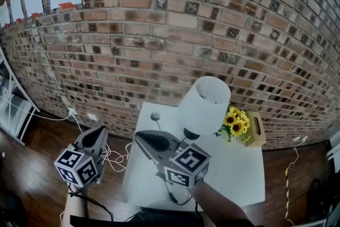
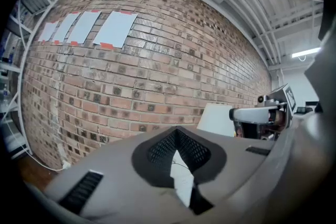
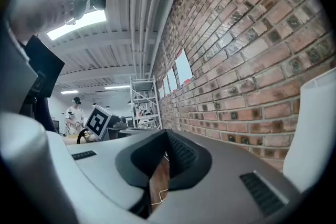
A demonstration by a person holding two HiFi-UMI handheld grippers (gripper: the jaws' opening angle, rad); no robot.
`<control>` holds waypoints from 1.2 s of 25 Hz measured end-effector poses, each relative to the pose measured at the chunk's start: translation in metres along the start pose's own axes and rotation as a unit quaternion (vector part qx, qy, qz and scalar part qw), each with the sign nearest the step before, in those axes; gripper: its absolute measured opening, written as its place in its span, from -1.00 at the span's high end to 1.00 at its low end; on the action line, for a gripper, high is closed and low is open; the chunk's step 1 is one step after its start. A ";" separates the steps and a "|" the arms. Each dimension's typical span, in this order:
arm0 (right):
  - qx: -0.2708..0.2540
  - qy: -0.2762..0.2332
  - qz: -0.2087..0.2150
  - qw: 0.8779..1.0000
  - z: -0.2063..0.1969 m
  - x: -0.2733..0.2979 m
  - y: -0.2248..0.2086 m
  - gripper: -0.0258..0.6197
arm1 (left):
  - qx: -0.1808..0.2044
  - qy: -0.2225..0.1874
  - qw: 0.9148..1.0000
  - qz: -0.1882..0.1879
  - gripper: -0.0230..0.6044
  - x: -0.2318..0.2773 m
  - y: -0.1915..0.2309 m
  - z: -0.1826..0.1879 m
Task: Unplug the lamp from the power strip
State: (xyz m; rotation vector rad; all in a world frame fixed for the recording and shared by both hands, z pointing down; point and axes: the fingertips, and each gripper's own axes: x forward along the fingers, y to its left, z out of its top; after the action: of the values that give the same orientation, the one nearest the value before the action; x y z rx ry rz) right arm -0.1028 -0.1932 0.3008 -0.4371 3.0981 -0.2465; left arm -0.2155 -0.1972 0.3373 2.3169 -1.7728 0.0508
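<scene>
Both of the 2 grippers are closed and empty: left gripper [image 1: 97,134], right gripper [image 1: 142,136] (lamp [image 1: 204,104] just beside it).

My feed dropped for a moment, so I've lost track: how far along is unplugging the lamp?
Done: cannot confirm. A black cord, likely from the lamp, runs off the white table at its near edge; no plug or power strip shows. In hand: nothing; the left gripper and right gripper are shut and empty, held up near the table. Left: likely follow the cord down and check the plug.
</scene>
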 end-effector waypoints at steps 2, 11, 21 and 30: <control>0.000 0.000 -0.003 1.000 0.000 -0.004 0.001 0.91 | 0.016 0.003 1.000 0.011 0.86 -0.002 0.000 0.000; 0.009 -0.004 0.000 1.000 -0.003 -0.029 -0.004 0.91 | 0.046 0.015 0.998 0.033 0.86 -0.012 -0.022 -0.001; 0.020 0.002 0.055 0.998 -0.010 -0.076 -0.001 0.91 | 0.056 0.032 0.993 0.095 0.86 -0.031 -0.068 -0.007; 0.018 -0.002 0.112 0.994 -0.009 -0.117 0.011 0.91 | 0.086 0.057 0.986 0.133 0.85 -0.055 -0.126 -0.019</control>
State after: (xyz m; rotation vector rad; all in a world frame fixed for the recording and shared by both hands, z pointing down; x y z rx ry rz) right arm 0.0063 -0.1495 0.3061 -0.0882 3.0961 -0.2972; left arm -0.1082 -0.1103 0.3275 2.1187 -2.0782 0.3881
